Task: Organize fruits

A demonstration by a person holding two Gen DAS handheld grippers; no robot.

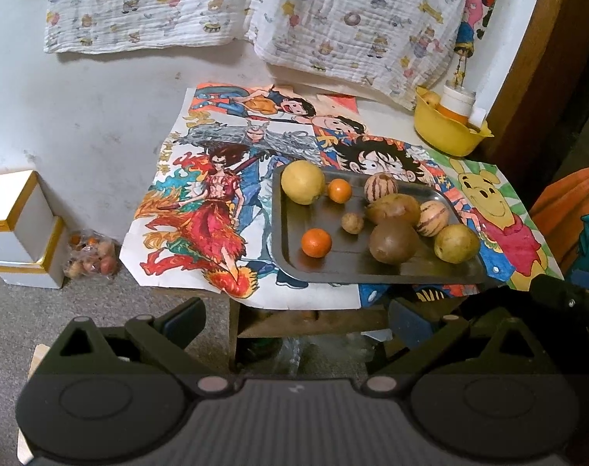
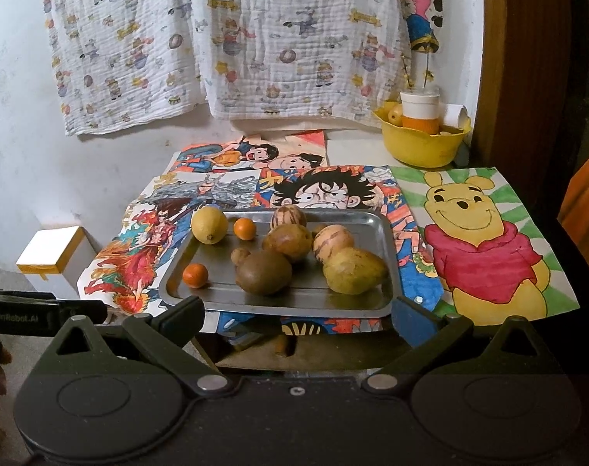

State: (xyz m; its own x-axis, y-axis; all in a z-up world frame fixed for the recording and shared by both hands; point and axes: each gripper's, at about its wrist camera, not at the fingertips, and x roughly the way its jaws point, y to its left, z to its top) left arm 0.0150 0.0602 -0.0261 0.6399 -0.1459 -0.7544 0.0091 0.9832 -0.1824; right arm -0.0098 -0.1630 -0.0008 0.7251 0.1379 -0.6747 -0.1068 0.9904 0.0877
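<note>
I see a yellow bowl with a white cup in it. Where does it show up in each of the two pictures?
Left wrist view: the yellow bowl sits at upper right, beyond the metal tray, by the wooden frame.
Right wrist view: the yellow bowl is at upper right again, behind the bear drawing.
Shared landmark: the metal tray of fruit, nearer the camera and left of the bowl in both.

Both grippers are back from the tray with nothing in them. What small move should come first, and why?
Probably ease the right gripper forward toward the yellow-green fruit at the metal tray's near right corner: it looks nearest, both grippers are open and empty, and the yellow bowl sits right-rear.
</note>
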